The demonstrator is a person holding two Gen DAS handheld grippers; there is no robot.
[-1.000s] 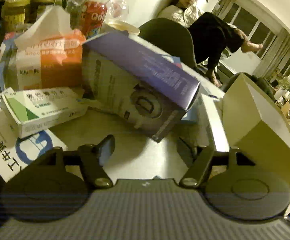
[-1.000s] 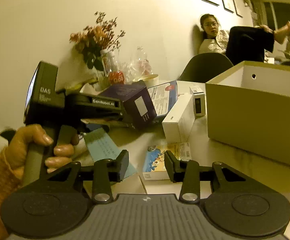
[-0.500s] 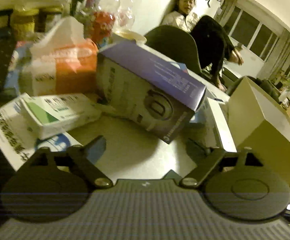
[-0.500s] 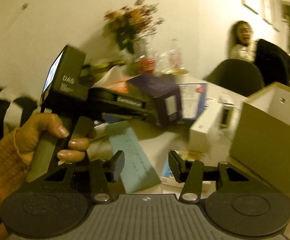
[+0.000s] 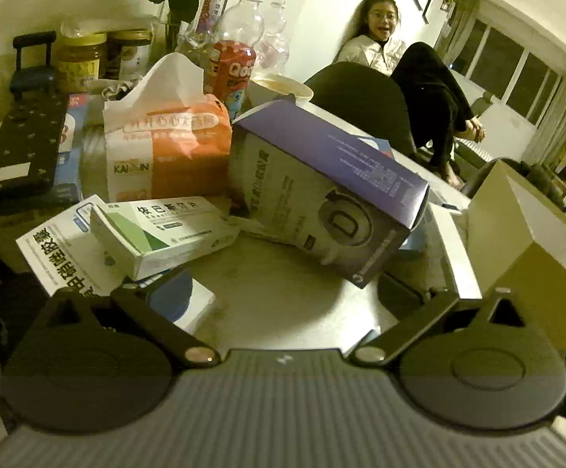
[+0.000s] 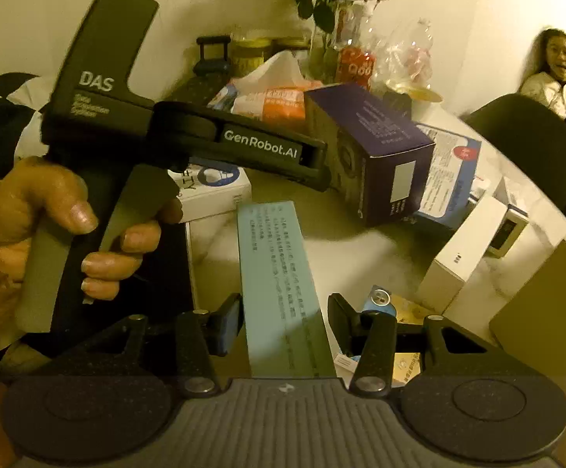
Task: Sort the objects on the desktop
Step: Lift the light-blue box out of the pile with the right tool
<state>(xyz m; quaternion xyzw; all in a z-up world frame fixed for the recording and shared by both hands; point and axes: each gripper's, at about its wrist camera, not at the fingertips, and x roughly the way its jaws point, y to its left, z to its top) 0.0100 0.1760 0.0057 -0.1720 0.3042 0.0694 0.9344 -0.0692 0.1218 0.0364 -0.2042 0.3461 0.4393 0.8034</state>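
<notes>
Jaws on my left gripper [image 5: 283,296] are opening and stand wide, with only bare tabletop [image 5: 283,273] between them. Jaws on my right gripper [image 6: 283,323] are at a narrow, partly open setting; a pale teal printed strip [image 6: 275,257] lies lengthwise between them, clear of both pads, so I grip nothing.

Left wrist view, left to right:
1. A dark patterned case [image 5: 18,148] lies at the far left edge.
2. A flat white box with blue print [image 5: 61,257] lies near my left finger; a green-and-white medicine box [image 5: 158,230] rests on top of it.
3. An orange-and-white tissue pack [image 5: 166,148] stands behind these, with bottles [image 5: 240,39] and jars [image 5: 78,58] farther back.
4. A purple box [image 5: 322,202] sits tilted at centre, just beside the tissue pack.
5. A long white box [image 5: 454,253] lies to its right.
6. A beige open carton [image 5: 536,253] stands at the far right.

Right wrist view, left to right:
1. My left hand [image 6: 29,226] grips the handle of the left gripper, which points at the purple box.
2. The teal strip lies on the table, running from my jaws toward the purple box.
3. A blue USB stick [image 6: 378,302] lies just beyond my right finger.
4. The long white box and the carton lie farther right.

A seated person [image 5: 376,39] is behind the table.
</notes>
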